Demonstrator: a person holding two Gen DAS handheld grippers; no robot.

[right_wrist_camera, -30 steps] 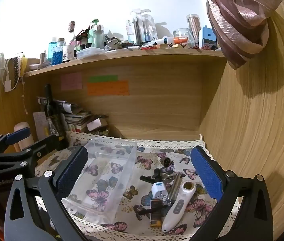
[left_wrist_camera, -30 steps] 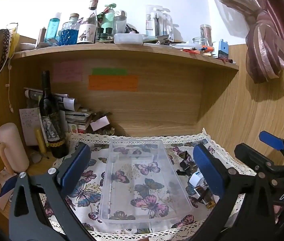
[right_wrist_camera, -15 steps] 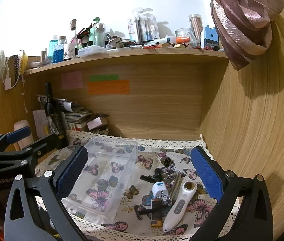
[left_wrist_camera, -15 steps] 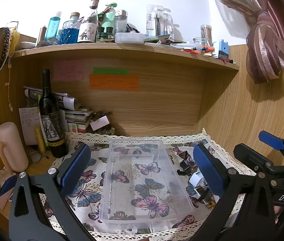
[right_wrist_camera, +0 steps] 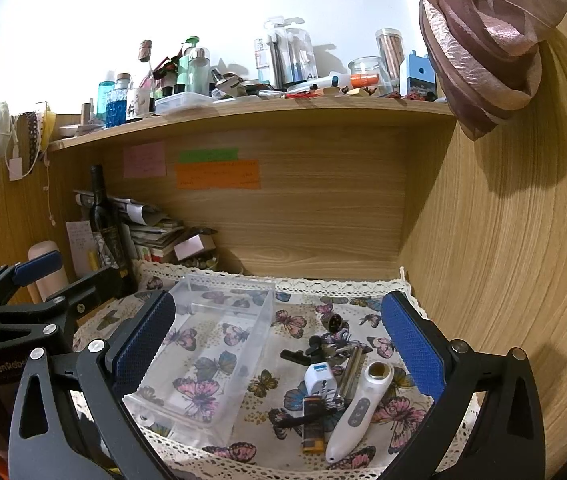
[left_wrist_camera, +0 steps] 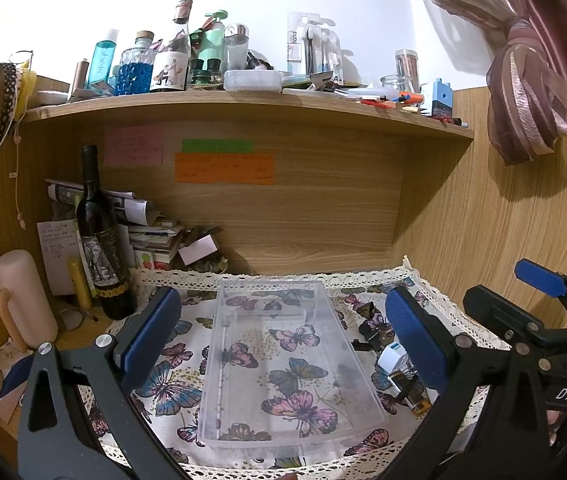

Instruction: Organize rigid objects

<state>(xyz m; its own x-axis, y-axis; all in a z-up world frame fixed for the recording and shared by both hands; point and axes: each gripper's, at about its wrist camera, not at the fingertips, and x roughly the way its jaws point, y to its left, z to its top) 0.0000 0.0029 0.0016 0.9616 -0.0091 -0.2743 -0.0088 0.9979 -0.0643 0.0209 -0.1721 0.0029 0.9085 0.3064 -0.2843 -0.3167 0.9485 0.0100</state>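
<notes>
A clear plastic bin (left_wrist_camera: 287,364) lies empty on the butterfly cloth (left_wrist_camera: 171,392); it also shows in the right wrist view (right_wrist_camera: 207,348). Right of it is a pile of small things: a white handheld device (right_wrist_camera: 357,408), a white plug adapter (right_wrist_camera: 317,378), a yellow-ended lighter (right_wrist_camera: 310,424), metal rods (right_wrist_camera: 349,368) and black clips (right_wrist_camera: 303,354). My left gripper (left_wrist_camera: 283,334) is open above the bin. My right gripper (right_wrist_camera: 277,344) is open above the pile and the bin's right wall. The pile's edge shows in the left wrist view (left_wrist_camera: 393,364).
A wine bottle (left_wrist_camera: 99,240), stacked papers (left_wrist_camera: 143,232) and a pink tumbler (left_wrist_camera: 23,296) stand at the left. A crowded shelf (left_wrist_camera: 243,100) hangs overhead. A wooden wall (right_wrist_camera: 503,280) closes the right side. A tied curtain (right_wrist_camera: 483,48) hangs upper right.
Both views have shifted only slightly; the grippers stay open and nothing on the cloth has moved.
</notes>
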